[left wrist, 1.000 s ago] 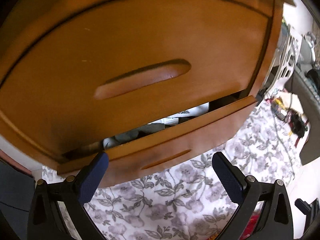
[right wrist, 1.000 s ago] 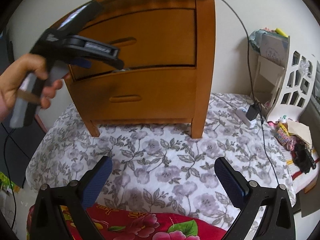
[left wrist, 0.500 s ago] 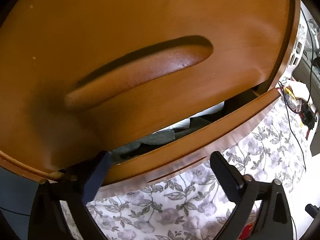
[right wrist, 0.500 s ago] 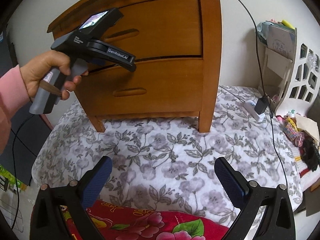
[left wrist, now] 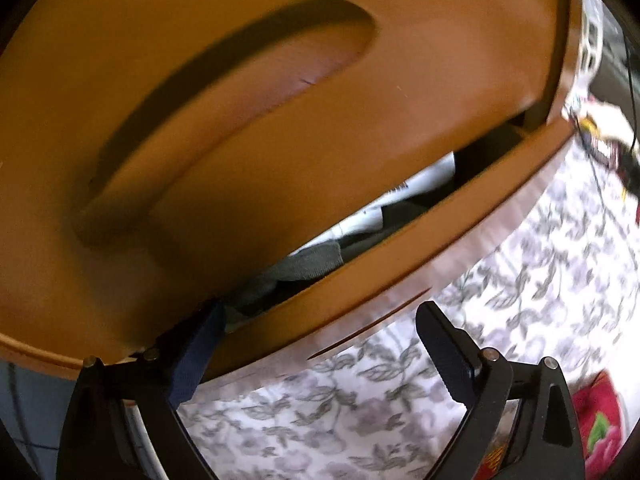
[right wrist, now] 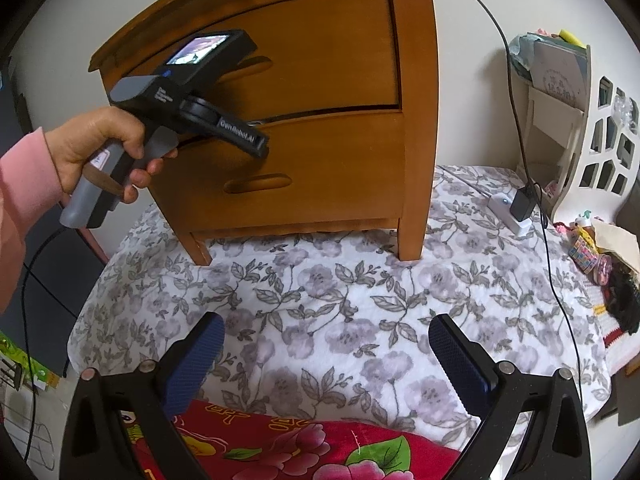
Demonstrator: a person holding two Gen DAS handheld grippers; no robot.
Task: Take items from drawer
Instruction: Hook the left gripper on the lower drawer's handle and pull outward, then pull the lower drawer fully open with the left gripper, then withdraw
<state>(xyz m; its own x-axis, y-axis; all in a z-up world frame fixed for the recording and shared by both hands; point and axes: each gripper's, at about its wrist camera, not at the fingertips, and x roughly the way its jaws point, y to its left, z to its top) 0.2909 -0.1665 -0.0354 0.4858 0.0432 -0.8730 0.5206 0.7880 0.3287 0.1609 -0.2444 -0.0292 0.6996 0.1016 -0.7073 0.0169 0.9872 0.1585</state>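
Observation:
A wooden nightstand [right wrist: 340, 80] stands on a floral quilt. Its lower drawer [right wrist: 340, 168] is pulled out a little. In the left wrist view the gap above the drawer's top edge [left wrist: 400, 260] shows grey cloth [left wrist: 312, 262] and white cloth [left wrist: 408, 196] inside. My left gripper [left wrist: 320, 312] is open and close against that gap. Its left fingertip [left wrist: 204, 332] sits at the gap's left end, and the other finger hangs in front of the drawer front. A hand [right wrist: 100, 144] in a pink sleeve holds it. My right gripper [right wrist: 326, 322] is open above the quilt and holds nothing.
The upper drawer front [left wrist: 280, 120] with its recessed handle fills the left wrist view. A red flowered blanket [right wrist: 300, 448] lies under my right gripper. At the right are a white cut-out shelf [right wrist: 592, 140], a charger [right wrist: 516, 208] with a cable, and small clutter [right wrist: 600, 256].
My left gripper has moved closer and lower, up to the gap over the lower drawer, and has rolled somewhat. The right gripper has stayed where it was.

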